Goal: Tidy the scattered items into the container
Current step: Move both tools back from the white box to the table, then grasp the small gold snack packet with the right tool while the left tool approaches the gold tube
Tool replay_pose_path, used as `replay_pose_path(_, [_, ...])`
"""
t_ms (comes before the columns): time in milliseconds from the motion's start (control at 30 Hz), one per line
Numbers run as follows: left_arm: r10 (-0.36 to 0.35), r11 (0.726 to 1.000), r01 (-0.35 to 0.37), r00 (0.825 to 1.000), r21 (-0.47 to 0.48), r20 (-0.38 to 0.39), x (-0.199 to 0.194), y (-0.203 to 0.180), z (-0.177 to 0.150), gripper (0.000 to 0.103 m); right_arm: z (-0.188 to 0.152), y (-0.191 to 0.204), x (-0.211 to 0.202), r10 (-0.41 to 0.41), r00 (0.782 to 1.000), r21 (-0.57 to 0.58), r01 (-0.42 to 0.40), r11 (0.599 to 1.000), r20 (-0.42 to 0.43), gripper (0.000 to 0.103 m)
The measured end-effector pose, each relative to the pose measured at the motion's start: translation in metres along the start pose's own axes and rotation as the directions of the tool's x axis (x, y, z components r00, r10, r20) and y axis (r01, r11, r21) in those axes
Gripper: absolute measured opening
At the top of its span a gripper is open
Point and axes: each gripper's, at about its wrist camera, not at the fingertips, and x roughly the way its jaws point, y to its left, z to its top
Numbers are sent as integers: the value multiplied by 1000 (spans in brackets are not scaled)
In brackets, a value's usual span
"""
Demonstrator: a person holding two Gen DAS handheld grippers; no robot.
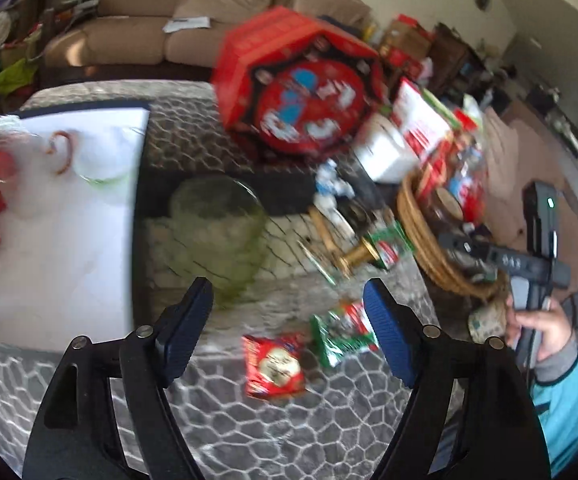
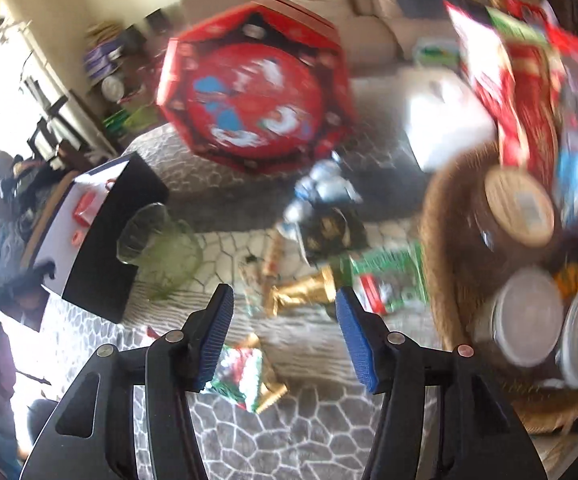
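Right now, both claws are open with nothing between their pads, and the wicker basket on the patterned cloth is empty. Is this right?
Not quite. The wicker basket is not empty: the right wrist view shows it crowded with jars and red packets. The rest holds: the left claw and the right claw are both open with nothing between their pads, and the basket stands on the patterned cloth.

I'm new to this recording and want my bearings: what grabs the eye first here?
The big red octagonal tin with a festive picture dominates, standing at the back of the grey patterned tablecloth. To its right, a woven wicker basket overflows with red and green packets. A pale green ribbed glass vase stands beside a white-lined tray on the left.
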Motion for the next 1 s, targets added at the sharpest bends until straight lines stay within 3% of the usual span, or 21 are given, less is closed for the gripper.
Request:
replay_pose_path(167, [48, 998, -44, 997, 53, -64, 40, -26, -33, 76, -24, -16, 13, 1, 1000, 35, 0, 999, -13, 58])
replay_pose_path(300, [120, 991, -115, 990, 67, -77, 58, -24, -49, 76, -45, -12, 32, 65, 996, 41, -63, 997, -59, 63])
replay_pose_path(433, [166, 984, -160, 983, 71, -79, 67, -17, -63, 76, -65, -8, 56, 79, 991, 23, -77, 997, -107, 64])
replay_pose_path(700, [127, 992, -125, 987, 28, -99, 73, -7, -72, 76, -74, 22, 92, 55, 985, -113, -74, 991, -165, 63])
replay_pose_path(733, [129, 991, -127, 986, 32, -103, 74, -7, -72, 76, -75, 25, 95, 49, 985, -130, -71, 989, -166, 56])
replay_pose_path(767, [133, 991, -130, 985, 36, -106, 74, -8, -72, 76, -76, 29, 97, 37, 986, -153, -63, 986, -163, 21])
replay_pose_path(800, [134, 991, -130, 985, 39, -110, 75, -8, -72, 76, -77, 32, 97, 24, 988, -175, -50, 983, -151, 14])
replay_pose_path(867, [128, 992, -124, 985, 39, -114, 74, -8, -72, 76, -75, 34, 88, 29, 994, -188, -49, 981, -107, 9])
replay_pose_path(1000, [95, 995, -94, 987, 14, -128, 77, -8, -70, 77, -65, 27, 65, 98, 995, -132, -101, 986, -27, 8])
